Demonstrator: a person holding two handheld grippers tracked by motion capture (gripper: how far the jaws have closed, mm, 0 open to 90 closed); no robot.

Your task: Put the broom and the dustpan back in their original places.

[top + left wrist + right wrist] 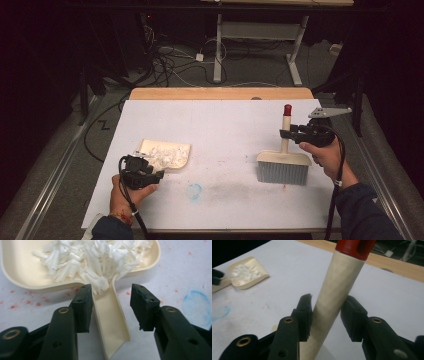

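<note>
A cream dustpan [172, 155] holding white shredded scraps [87, 260] lies on the left of the white sheet. My left gripper [152, 171] stands open around its handle [110, 315]; the left jaw touches the handle's wall and the right jaw is apart from it. On the right, a hand brush [282, 167] with grey bristles stands on the sheet. Its cream handle [339, 280] with a red cap [354, 246] points away from me. My right gripper [286, 133] is shut on that handle partway up. The dustpan [249, 273] also shows far off in the right gripper view.
A white sheet [225, 125] covers the wooden table [220, 93]. A blue chalk ring [194, 191] and a grey smudge mark the sheet between the two hands. Red specks dot the sheet near the pan. Cables and desk legs [218, 50] lie on the floor beyond.
</note>
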